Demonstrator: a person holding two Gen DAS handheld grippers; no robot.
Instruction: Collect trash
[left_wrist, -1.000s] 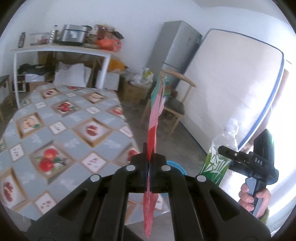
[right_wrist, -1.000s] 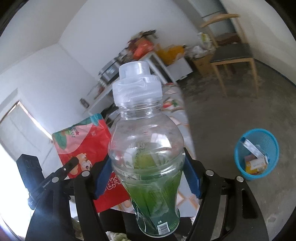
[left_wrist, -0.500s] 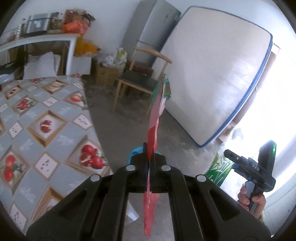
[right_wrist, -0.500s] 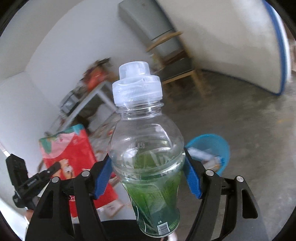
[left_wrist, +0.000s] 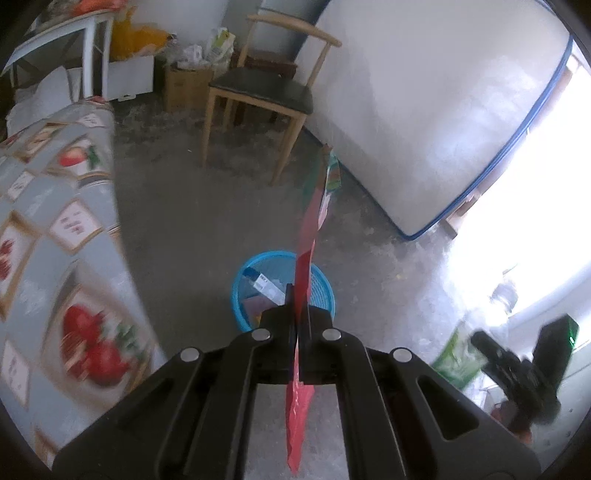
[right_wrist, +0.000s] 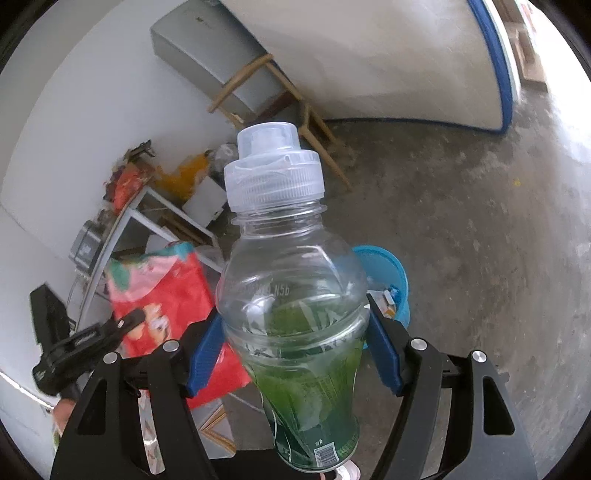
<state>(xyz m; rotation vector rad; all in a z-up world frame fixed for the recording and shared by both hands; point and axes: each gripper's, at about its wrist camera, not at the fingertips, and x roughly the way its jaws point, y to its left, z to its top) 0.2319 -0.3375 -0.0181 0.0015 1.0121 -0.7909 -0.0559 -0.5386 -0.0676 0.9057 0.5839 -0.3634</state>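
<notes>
Two things are in my jaws. My left gripper pinches a thin red snack bag edge-on at centre frame, above the blue mesh bin holding cartons. My right gripper clamps a clear ribbed plastic bottle, green label, translucent cap; embossed "N5b" is legible at mid-frame.

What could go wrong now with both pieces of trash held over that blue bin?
The red snack bag is light and stands tall in the left tongs; released here, it may flutter past the blue bin. The bottle in the right tongs seems off to the bin's side, and could bounce off the rim.
</notes>
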